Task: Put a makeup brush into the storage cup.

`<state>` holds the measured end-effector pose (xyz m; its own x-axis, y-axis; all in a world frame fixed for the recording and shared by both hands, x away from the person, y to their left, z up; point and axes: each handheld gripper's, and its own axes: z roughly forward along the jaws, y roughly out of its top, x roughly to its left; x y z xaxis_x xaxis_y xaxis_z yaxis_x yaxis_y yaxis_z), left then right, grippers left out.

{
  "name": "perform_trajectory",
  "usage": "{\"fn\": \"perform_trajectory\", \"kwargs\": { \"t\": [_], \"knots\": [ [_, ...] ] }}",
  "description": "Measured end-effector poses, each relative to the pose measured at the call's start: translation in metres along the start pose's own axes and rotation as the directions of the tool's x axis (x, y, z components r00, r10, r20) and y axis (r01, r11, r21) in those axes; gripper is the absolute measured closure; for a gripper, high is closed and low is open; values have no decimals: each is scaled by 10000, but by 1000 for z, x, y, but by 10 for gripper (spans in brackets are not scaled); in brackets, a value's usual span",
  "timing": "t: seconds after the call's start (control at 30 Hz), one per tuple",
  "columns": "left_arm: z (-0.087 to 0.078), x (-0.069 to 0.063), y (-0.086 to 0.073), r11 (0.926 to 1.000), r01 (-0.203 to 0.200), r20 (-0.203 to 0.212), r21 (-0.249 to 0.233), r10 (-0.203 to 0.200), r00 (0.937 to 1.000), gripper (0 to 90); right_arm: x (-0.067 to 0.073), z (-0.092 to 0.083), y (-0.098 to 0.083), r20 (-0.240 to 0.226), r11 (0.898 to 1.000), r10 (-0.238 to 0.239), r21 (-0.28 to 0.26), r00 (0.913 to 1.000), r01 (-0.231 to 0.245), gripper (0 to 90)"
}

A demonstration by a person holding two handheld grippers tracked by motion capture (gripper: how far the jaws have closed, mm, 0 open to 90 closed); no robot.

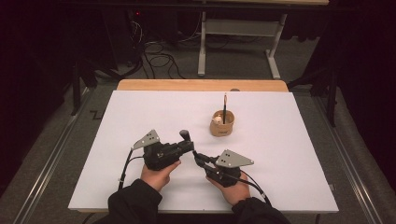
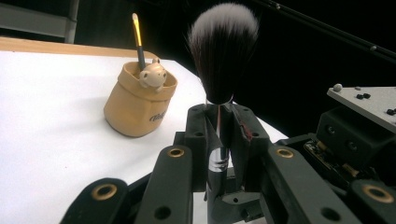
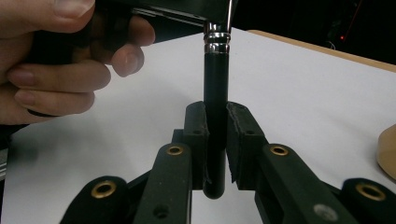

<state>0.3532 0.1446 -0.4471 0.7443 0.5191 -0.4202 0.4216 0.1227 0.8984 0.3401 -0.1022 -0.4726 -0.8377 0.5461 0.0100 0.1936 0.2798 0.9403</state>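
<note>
A make-up brush (image 1: 185,135) with a dark, white-tipped head (image 2: 224,51) stands upright between both hands at the middle of the white table (image 1: 280,154). My left gripper (image 1: 189,145) is shut on it just below the bristles, its pads pressing the shiny ferrule in the left gripper view (image 2: 219,126). My right gripper (image 1: 196,156) is shut on the black handle (image 3: 215,84) lower down, with the handle's end poking out below its jaws (image 3: 215,126). The two grippers' tips nearly meet.
A tan fabric pot (image 1: 222,123) stands behind the grippers, holding a thin yellow-tipped brush (image 2: 138,39) and a small cream figure (image 2: 153,74). The pot's edge (image 3: 387,149) lies at the right of the right gripper view. The hand (image 3: 60,65) holding the left gripper is close by.
</note>
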Motion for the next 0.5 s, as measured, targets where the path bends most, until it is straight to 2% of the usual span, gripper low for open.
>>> {"fn": "perform_trajectory", "kwargs": {
  "t": [0.5],
  "knots": [
    [0, -2, 0, 9999, -134, 64, -30, 134, 9999, 786, 0, 0, 0, -86, 10000, 62, -19, 9999, -62, 798]
  ]
}}
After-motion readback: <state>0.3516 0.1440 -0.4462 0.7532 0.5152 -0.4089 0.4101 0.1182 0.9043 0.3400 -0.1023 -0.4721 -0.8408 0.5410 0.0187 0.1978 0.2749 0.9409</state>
